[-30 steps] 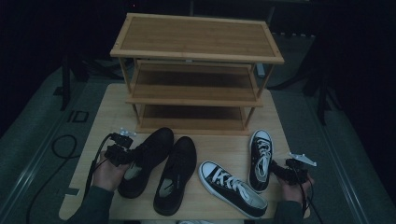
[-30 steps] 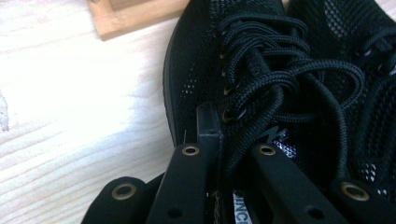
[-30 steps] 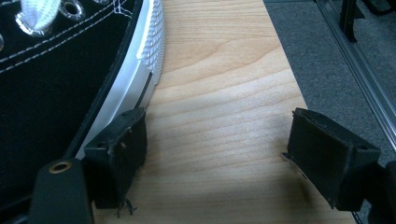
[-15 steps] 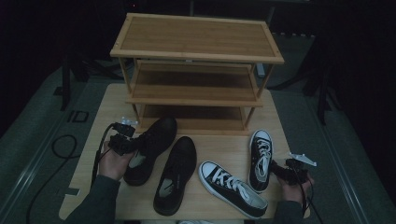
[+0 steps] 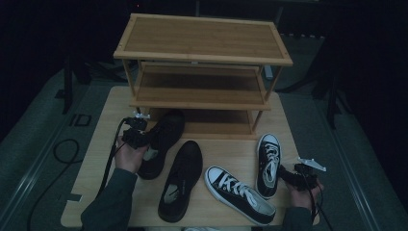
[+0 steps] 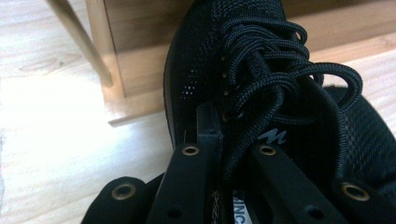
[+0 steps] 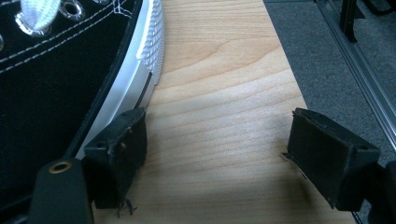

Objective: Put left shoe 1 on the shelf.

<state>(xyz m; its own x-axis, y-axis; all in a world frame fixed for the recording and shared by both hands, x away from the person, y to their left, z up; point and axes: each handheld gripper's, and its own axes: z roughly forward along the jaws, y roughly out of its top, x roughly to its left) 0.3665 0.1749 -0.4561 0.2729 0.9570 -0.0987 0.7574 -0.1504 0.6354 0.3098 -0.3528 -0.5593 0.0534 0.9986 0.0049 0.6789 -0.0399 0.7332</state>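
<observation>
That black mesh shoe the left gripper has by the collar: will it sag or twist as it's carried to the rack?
The black mesh shoe looks soft-sided, so its upper will probably flex in the left gripper. Held at one side, its toe may droop. The loose laces could snag on the rack.

high: overhead, forward | gripper views: close, low | shared: black shoe (image 5: 161, 142)

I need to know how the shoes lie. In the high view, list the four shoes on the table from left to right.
Black shoe in the left gripper → second black shoe → white-laced sneaker lying aslant → white-laced sneaker with its toe toward the rack.
</observation>
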